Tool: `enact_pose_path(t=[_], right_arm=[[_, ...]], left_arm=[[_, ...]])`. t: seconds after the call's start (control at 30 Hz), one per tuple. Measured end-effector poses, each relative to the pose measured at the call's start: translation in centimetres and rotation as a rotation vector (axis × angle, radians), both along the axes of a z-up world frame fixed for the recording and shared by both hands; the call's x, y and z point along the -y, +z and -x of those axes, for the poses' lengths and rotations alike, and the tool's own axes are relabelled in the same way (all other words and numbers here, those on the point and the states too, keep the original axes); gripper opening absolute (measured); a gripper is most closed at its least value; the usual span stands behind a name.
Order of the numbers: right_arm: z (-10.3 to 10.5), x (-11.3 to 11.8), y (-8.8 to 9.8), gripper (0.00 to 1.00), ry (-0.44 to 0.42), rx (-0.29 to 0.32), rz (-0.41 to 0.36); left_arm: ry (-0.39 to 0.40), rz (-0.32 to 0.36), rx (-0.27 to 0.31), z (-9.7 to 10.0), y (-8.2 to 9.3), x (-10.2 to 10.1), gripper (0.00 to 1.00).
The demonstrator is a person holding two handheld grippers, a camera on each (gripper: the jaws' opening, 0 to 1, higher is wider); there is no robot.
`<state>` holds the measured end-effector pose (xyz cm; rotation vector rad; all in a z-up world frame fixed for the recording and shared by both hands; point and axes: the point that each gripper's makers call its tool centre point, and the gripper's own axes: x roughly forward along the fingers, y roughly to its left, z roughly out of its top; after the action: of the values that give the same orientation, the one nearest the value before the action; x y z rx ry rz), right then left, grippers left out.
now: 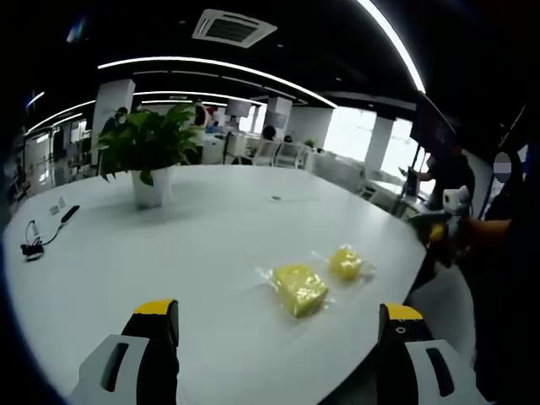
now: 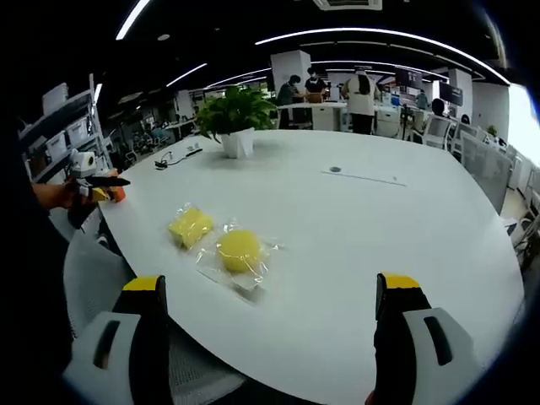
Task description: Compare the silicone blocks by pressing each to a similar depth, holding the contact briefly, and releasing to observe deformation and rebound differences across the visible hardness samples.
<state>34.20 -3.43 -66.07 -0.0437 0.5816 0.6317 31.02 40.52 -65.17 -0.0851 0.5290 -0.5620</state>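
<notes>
- Your left gripper (image 1: 274,325) hangs over the near part of the white table (image 1: 211,219), jaws spread wide with nothing between them.
- Your right gripper (image 2: 272,312) is the same: jaws well apart, nothing held, poised at the table edge.
- Two yellow silicone samples lie near that edge, each in a clear plastic wrapper. In the right gripper view the square block (image 2: 191,226) sits just left of the round block (image 2: 239,250); they lie just beside each other, and I cannot tell whether their wrappers overlap.
- In the left gripper view the order flips: square block (image 1: 298,288) nearer, round block (image 1: 346,262) beyond it to the right.
- Neither gripper touches a sample. Both blocks look undented, though the wrappers and blur hide fine detail.
- Judgement: pressing has not begun. Everything is left to do: press, hold, release, on each block in turn.
- Your right gripper looks closer to the round block, so it is the likelier starter.
- Also on the table: a potted plant (image 1: 150,152) and a black cable (image 1: 42,236) at the far side, well apart from the samples.
- People stand in the background, away from the work.
</notes>
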Motion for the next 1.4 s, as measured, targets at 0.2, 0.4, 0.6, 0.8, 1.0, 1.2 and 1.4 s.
enact_pose_path(t=[0.2, 0.4, 0.6, 0.8, 1.0, 1.2, 1.4], right_arm=[[0.7, -0.4, -0.9, 0.97, -0.014, -0.013, -0.007], [0.2, -1.3, -1.0, 0.97, 0.005, -0.02, -0.013], [0.2, -2.0, -0.6, 0.97, 0.02, -0.013, -0.008], [0.2, -1.7, -0.4, 0.97, 0.015, -0.007, -0.002], [0.3, -1.8, 0.0, 0.97, 0.006, 0.004, -0.007], [0.6, -2.3, 0.1, 0.97, 0.023, 0.006, -0.001], [0.5, -2.2, 0.0, 0.97, 0.02, 0.01, -0.01]], left_arm=[[0.04, 0.014, -0.001, 1.1, 0.7, -2.0, 1.0], [0.037, 0.012, 0.005, 0.4, 0.3, -1.2, 1.0], [0.012, 0.005, 0.014, 0.2, 0.6, -0.1, 1.0], [0.016, 0.002, 0.024, 0.2, 1.1, -0.5, 1.0], [0.007, 0.004, 0.038, 0.1, 1.3, -0.5, 1.0], [0.003, 0.017, 0.037, -0.2, 1.1, 0.0, 1.0], [0.01, 0.019, 0.034, -0.1, 0.7, 0.2, 1.0]])
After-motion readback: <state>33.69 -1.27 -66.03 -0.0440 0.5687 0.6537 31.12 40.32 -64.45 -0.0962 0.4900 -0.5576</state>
